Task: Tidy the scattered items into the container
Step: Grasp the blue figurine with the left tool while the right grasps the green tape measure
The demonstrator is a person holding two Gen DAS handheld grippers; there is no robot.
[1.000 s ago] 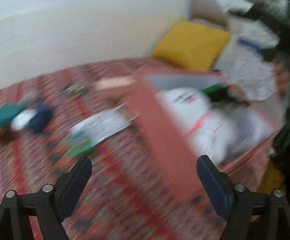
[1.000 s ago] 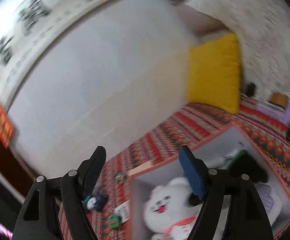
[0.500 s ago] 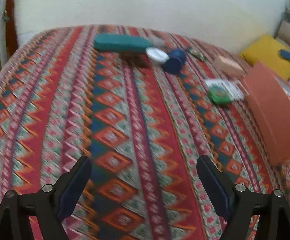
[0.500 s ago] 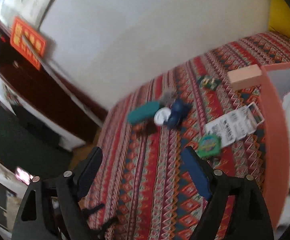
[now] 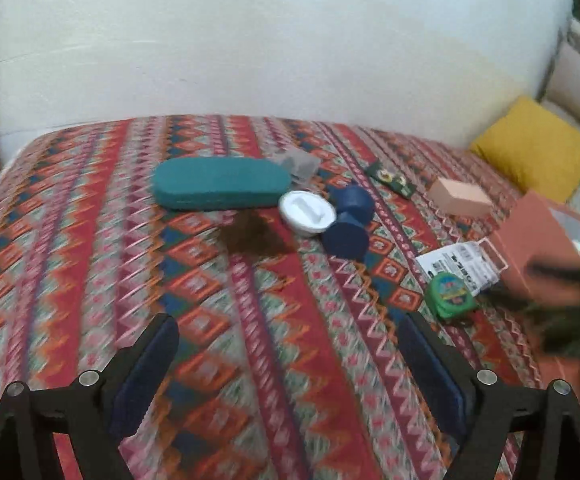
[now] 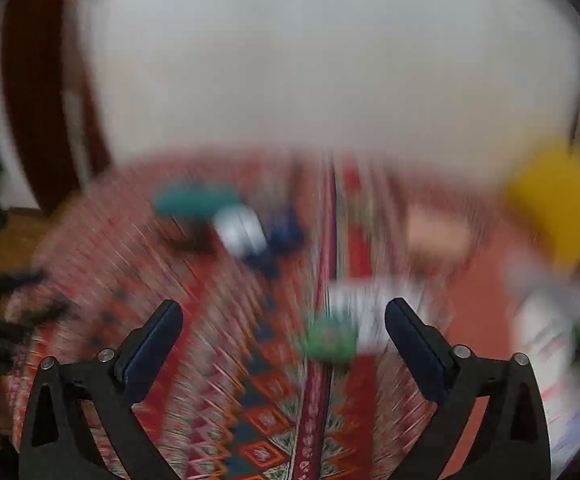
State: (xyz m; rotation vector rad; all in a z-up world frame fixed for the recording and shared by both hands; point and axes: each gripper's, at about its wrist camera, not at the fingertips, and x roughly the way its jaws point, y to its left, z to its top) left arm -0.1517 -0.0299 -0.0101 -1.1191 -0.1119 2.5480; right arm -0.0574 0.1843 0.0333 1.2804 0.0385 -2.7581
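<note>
1. Hovering over the patterned bedspread (image 5: 89, 220), the left gripper (image 5: 290, 364) has its jaws spread wide with nothing between them; the right gripper (image 6: 283, 344) is likewise wide and empty, though its view is badly smeared.
2. Several items lie loose on the cloth: a teal glasses case (image 5: 219, 184), a white round lid (image 5: 308, 212) touching a blue dumbbell (image 5: 350, 220), a brown patch (image 5: 253, 236) too blurred to name, a green patterned packet (image 5: 390, 178), a pink box (image 5: 460, 198), a printed card (image 5: 462, 266) and a green tape measure (image 5: 450, 294).
3. At the right edge stands the terracotta storage box (image 5: 534, 248), just beside the card and tape measure.
4. Judging by this, a pick is in hand: some items remain outside the container.
5. Nearest the right gripper is the tape measure, just ahead between its fingers; the next move calls for lowering onto it and closing squarely.
6. For the left gripper, the case and dumbbell lie well ahead.
</note>
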